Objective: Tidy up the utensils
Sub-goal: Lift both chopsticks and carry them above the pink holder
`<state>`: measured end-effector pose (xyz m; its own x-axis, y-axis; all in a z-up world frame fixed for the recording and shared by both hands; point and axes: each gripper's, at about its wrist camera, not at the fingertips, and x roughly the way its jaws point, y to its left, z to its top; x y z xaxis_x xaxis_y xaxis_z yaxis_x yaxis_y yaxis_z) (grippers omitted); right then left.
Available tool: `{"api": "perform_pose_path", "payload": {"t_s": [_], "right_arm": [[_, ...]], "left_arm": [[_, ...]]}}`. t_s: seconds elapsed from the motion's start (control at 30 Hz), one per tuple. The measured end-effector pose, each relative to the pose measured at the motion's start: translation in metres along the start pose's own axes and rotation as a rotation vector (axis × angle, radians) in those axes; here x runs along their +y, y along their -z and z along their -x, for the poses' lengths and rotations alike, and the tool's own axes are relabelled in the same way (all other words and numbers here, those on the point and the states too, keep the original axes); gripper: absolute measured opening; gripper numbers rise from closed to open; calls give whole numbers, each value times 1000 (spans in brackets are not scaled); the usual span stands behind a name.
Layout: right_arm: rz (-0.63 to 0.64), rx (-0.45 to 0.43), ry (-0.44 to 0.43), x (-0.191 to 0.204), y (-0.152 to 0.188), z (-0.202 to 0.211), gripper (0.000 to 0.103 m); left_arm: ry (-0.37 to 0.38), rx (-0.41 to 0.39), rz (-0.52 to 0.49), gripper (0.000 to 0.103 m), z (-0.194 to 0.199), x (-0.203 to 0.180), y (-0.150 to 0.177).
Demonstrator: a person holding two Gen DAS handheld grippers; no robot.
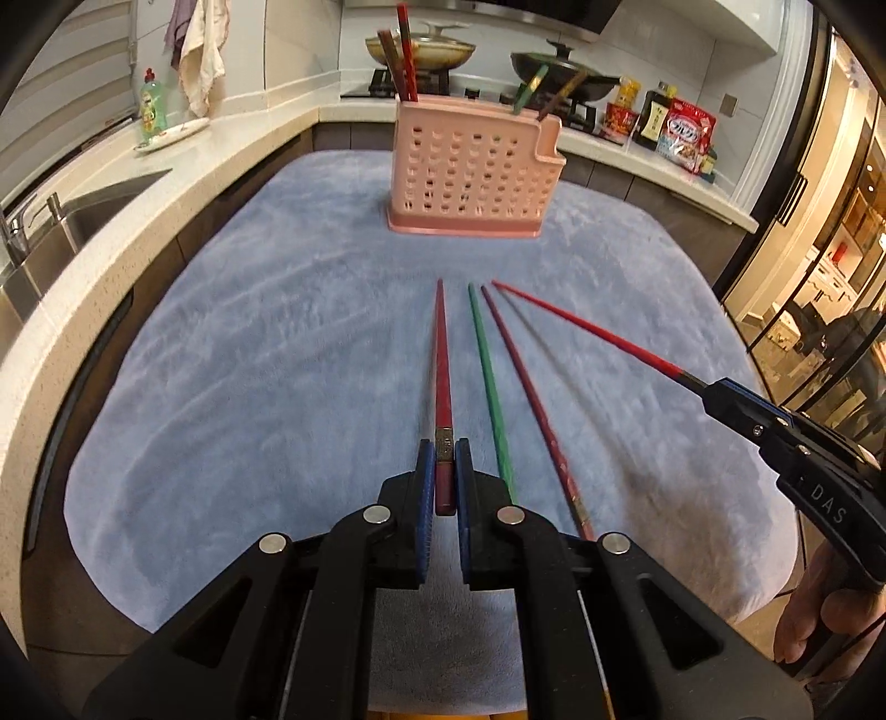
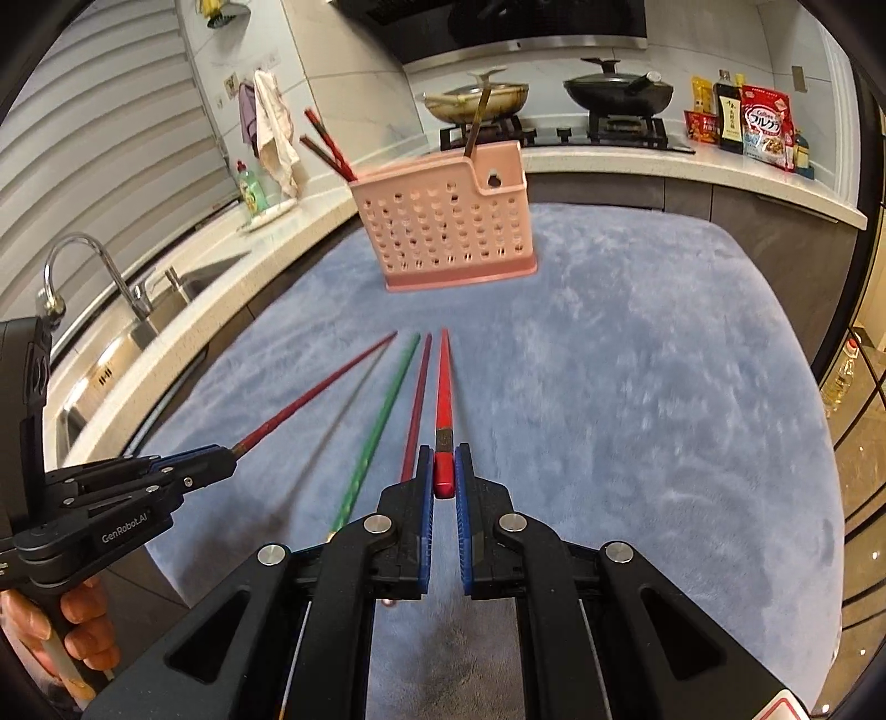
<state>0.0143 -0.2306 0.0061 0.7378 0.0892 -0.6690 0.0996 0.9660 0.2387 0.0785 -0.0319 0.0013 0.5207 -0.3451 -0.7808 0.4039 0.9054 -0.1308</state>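
Left wrist view: the left gripper [image 1: 444, 476] was seen closed on the thick end of a dark red chopstick [image 1: 442, 354], whose tip was pointed toward a pink perforated utensil holder [image 1: 470, 177]. Just beside it, a green chopstick [image 1: 487, 376] and a maroon chopstick [image 1: 531, 410] were laid on the grey-blue cloth [image 1: 249, 360]. At the right edge, the right gripper [image 1: 714, 390] was shown clamped on a bright red chopstick [image 1: 587, 327], held clear of the cloth. Several chopsticks were stood upright in the holder, which was set on the cloth well beyond the loose ones. Two lidded pans [image 1: 421, 50] were placed on the stove behind, and a sink [image 1: 83, 216] was visible at the left.
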Motion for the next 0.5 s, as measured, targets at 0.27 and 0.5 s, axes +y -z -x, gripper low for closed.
{"api": "perform_pose_path", "payload": {"t_s": [0.27,0.5], "right_arm": [[1,-99,4,-4,-41,24,7],[2,-172,10,-4,-76,33,7]], "left_arm": [[6,-92,7,7,23,5,-42],[3,-145,15,7,30,10,-77]]}}
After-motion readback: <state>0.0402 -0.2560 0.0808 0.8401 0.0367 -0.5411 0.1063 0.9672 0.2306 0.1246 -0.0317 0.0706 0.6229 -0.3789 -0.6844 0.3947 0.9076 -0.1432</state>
